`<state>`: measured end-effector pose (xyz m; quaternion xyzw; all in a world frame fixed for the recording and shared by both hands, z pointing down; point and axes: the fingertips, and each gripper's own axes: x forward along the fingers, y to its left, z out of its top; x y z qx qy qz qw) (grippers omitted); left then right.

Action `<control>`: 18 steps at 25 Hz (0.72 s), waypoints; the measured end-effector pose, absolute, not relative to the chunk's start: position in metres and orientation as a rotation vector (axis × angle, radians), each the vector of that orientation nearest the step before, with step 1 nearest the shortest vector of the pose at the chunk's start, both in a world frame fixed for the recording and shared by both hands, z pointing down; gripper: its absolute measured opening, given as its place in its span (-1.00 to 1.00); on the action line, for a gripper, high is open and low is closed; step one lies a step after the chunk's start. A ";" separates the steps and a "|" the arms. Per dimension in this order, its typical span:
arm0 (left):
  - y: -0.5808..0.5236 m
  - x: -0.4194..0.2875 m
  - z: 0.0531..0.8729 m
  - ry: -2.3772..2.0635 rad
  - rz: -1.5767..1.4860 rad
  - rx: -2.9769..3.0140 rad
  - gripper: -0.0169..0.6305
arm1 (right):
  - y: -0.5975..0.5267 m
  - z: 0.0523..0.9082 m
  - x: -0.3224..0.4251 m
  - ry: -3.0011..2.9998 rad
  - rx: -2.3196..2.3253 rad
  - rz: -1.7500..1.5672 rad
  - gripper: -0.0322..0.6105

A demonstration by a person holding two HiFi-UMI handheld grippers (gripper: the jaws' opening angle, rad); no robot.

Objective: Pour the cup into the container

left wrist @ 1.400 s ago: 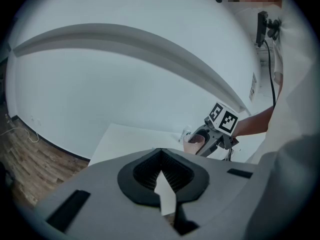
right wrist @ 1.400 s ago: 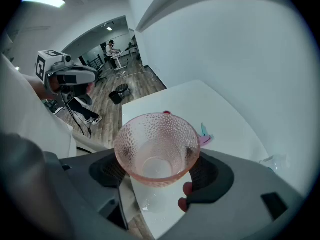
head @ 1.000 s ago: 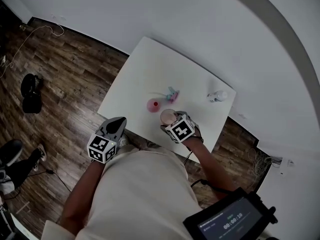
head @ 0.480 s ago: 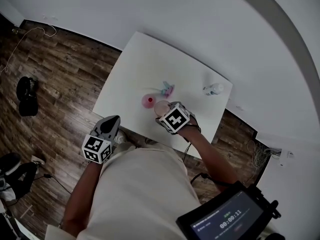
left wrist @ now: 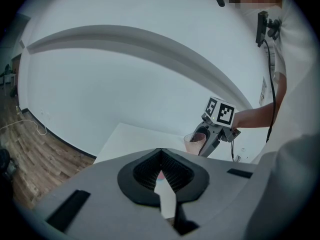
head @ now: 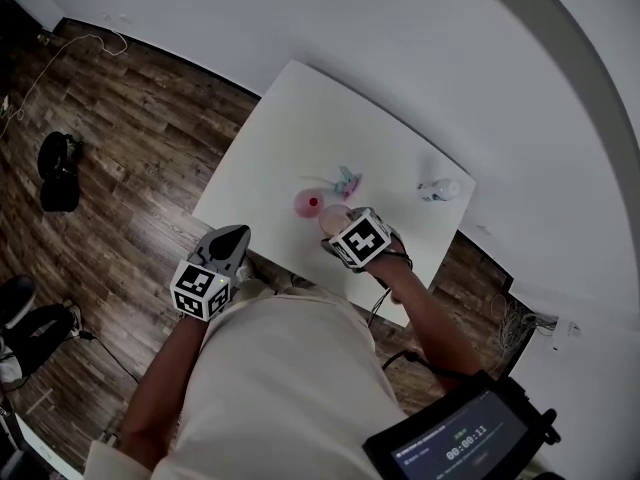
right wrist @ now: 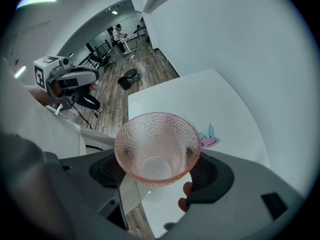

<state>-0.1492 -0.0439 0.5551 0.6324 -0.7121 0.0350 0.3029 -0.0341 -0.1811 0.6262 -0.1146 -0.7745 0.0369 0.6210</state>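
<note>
R gripper (right wrist: pixel 158 170) — jaws clenched on the pink dimpled cup (right wrist: pixel 156 141), one pad at each side of its wall. The cup is held above the white bench (head: pixel 290 128), mouth turned back toward the gripper cam, bottom looks clear. The pink container (head: pixel 308 204) stands on the bench just ahead of these jaws, a bit to their left, close to the cup. A small blue-pink thing (right wrist: pixel 210 136) lies ahead-right of them. L gripper (left wrist: pixel 161 159) — jaws pressed together w/ nothing between, off the bench edge, well left of the R jaws.
</note>
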 end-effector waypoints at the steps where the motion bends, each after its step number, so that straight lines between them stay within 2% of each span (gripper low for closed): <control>1: -0.044 -0.150 0.554 -1.888 0.094 1.678 -0.91 | -0.180 0.626 -0.034 -1.771 -0.266 0.085 0.26; 18: -0.042 -0.154 0.550 -1.894 0.094 1.691 -0.91 | -0.171 0.641 -0.041 -1.576 -0.372 0.113 0.26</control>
